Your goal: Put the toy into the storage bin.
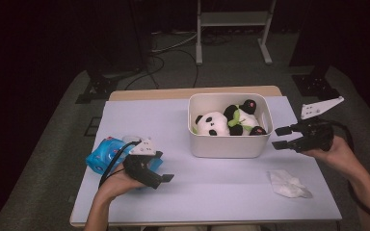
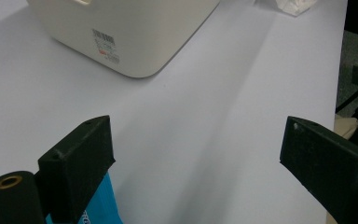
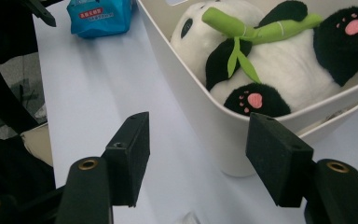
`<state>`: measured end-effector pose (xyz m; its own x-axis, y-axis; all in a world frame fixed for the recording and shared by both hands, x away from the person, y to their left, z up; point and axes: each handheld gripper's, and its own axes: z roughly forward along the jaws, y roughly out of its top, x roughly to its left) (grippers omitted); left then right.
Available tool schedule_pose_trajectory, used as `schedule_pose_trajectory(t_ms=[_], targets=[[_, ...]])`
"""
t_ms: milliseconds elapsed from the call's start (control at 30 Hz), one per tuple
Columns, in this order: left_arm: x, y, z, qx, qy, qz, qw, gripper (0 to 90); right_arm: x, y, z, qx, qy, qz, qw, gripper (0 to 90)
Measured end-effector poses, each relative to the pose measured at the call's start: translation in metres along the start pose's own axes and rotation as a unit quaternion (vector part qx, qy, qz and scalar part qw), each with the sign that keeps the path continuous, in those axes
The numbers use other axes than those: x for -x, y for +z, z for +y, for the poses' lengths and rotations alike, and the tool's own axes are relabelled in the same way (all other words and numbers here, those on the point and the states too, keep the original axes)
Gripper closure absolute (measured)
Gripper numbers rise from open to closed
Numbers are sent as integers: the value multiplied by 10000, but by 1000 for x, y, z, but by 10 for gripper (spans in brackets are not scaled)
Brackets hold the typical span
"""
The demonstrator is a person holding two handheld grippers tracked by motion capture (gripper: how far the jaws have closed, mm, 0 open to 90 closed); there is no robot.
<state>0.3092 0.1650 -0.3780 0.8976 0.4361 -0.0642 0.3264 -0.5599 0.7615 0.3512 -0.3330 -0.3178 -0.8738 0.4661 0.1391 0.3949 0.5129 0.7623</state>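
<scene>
Plush and light, the panda (image 3: pixel 270 60) squashes easily — right tongs (image 1: pixel 283 137), apart at the bin's (image 1: pixel 229 147) three o'clock, could pinch a paw; left tongs (image 1: pixel 160 179) apart too.

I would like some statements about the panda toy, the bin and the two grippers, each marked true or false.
1. The plush panda lies inside the white bin. True.
2. The right gripper is shut on the panda. False: its jaws stand open beside the bin, in the high view at the bin's right end, with nothing between them.
3. The blue packet sits in the bin. False: it lies on the table next to the left gripper.
4. The left gripper is open. True: in the left gripper view its jaws stand far apart over bare table.
5. A crumpled white tissue lies on the table, outside the bin. True.
</scene>
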Motion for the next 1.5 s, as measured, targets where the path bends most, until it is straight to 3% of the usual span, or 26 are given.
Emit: schedule_pose_trajectory(t_ms=[567, 1500], targets=[[1, 0, 0, 37, -1, 19, 10000, 87, -5, -6, -40, 70, 281, -61, 9996, 377], [1, -3, -1, 39, -9, 42, 10000, 87, -11, 16, -92, 76, 698, -12, 9975, 367]])
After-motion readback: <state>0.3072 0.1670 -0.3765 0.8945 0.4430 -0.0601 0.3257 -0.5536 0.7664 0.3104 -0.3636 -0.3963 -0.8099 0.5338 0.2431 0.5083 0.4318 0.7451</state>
